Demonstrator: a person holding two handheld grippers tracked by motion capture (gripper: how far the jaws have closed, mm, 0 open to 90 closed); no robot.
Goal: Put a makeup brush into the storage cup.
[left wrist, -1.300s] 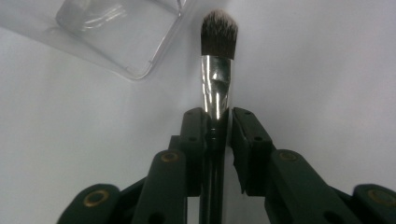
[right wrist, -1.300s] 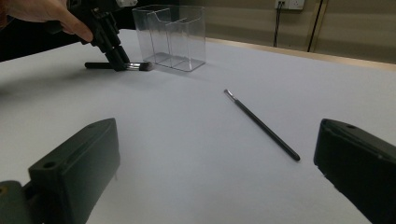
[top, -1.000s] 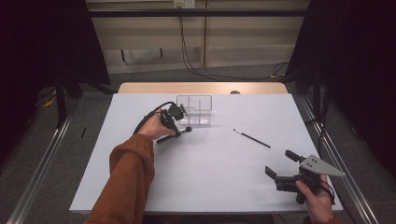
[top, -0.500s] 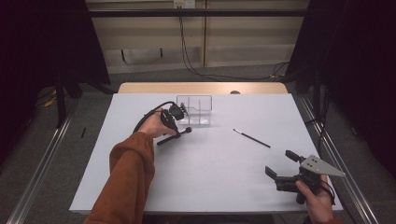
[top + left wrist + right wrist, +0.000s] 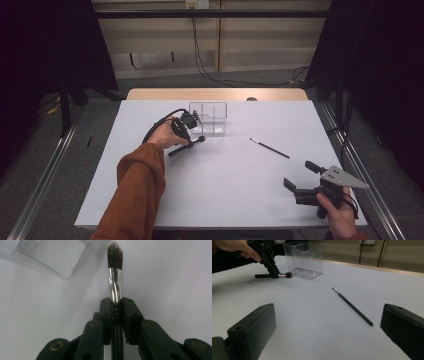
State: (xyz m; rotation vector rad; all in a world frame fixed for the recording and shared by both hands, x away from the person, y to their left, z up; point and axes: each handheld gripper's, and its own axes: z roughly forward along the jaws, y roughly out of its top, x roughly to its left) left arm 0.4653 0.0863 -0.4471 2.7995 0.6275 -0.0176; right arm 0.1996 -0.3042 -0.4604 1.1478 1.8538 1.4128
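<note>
Our left gripper [image 5: 116, 302] pinches brush [image 5: 115, 270] near ferrule; may pivot, miss clear box [image 5: 208, 118]. Right gripper [image 5: 306, 176] spread, idle.

dim room, soft overhead light, dark surrounds; close jaws blurred.

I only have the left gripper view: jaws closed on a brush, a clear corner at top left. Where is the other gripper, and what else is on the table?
Observer: The right gripper is near the table's front right edge, jaws open, holding nothing.
Operator: Any other brush?
Observer: Yes, a thin brush lies loose on the white table between the two grippers.
Operator: And that clear corner?
Observer: It belongs to a clear organizer with a divider inside, standing upright beside your thick brush.
</note>
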